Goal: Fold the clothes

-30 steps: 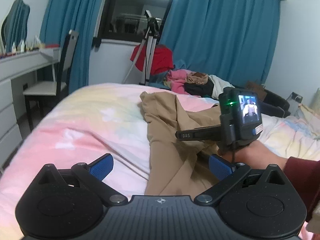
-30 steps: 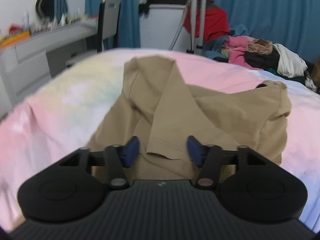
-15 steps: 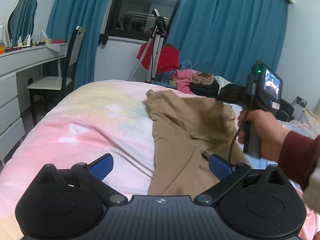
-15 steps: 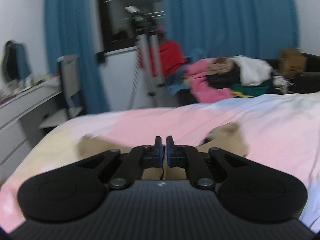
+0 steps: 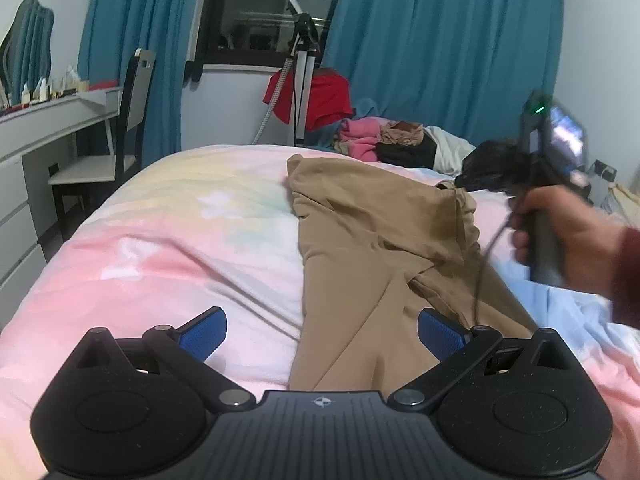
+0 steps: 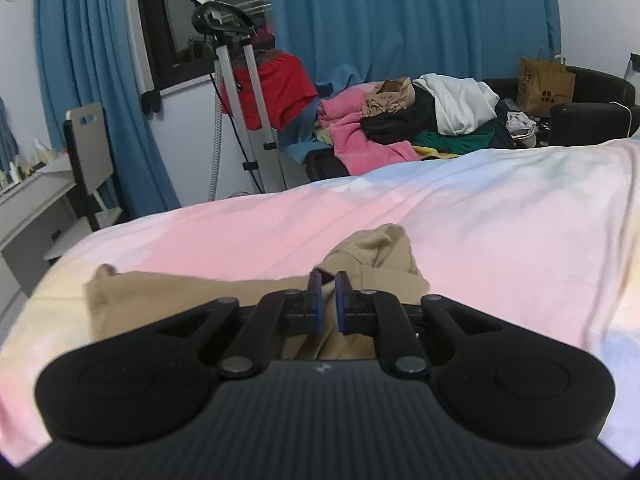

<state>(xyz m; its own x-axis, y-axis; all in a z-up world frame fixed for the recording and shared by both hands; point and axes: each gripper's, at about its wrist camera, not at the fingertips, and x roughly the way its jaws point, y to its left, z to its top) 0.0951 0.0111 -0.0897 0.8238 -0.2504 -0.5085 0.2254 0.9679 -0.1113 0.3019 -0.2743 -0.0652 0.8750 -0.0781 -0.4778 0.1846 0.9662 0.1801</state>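
A tan garment (image 5: 360,240) lies partly folded along the pastel bed (image 5: 180,240). My left gripper (image 5: 322,324) is open and hovers low over the garment's near end, its right blue pad above the cloth. A hand (image 5: 568,232) holds my right gripper (image 5: 462,182) at the garment's far right edge, which is pulled up toward its tips. In the right wrist view that gripper (image 6: 328,286) is shut, with a fold of the tan garment (image 6: 372,248) pinched between the pads. The rest of the cloth trails off to the left.
A heap of mixed clothes (image 6: 420,120) sits beyond the bed (image 6: 480,220). A tripod (image 5: 300,80) with a red garment stands at the window. A chair (image 5: 132,100) and a white desk (image 5: 40,128) are at the left. A paper bag (image 6: 544,84) rests on a dark seat.
My right gripper went from open over the garment to shut on it, then rose and moved right, carrying the cloth's edge. The left gripper stayed open in place.
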